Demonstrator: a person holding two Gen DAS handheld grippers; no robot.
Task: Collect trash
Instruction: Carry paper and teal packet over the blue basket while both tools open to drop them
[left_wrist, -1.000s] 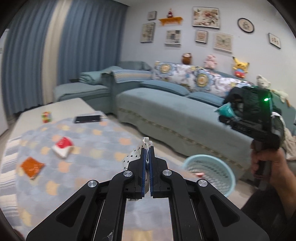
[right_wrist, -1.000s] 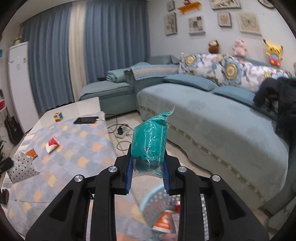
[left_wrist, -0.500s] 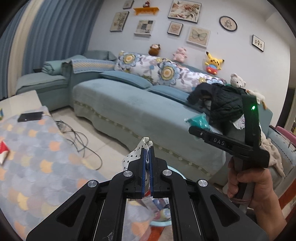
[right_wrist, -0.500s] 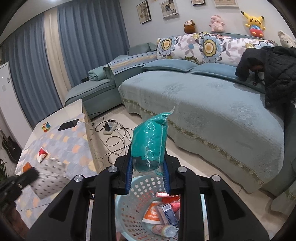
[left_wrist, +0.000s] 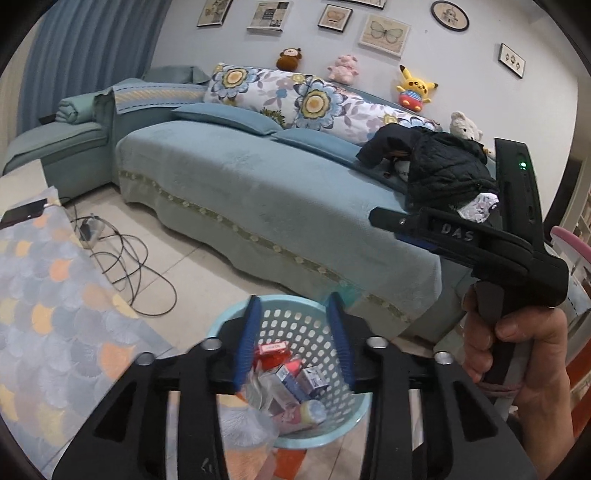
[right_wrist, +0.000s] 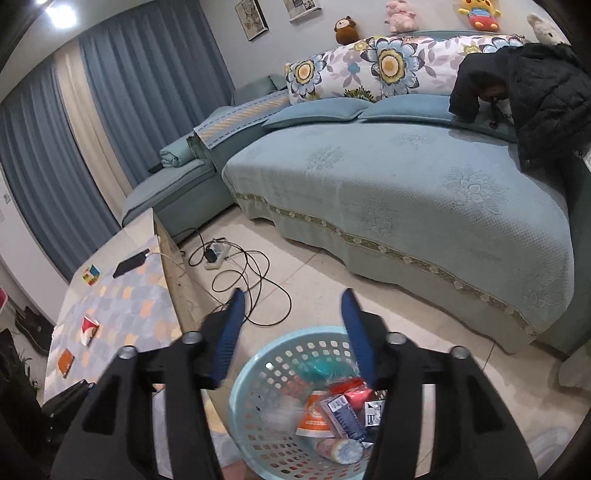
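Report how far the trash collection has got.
Done: the light blue basket already holds a teal bag and assorted wrappers and cartons. In hand: nothing; the left gripper and right gripper both hang open over the basket. Left: a red and white wrapper and an orange packet lie on the table.

Soft indoor light, ceiling glare, fisheye-warped edges, slight blur
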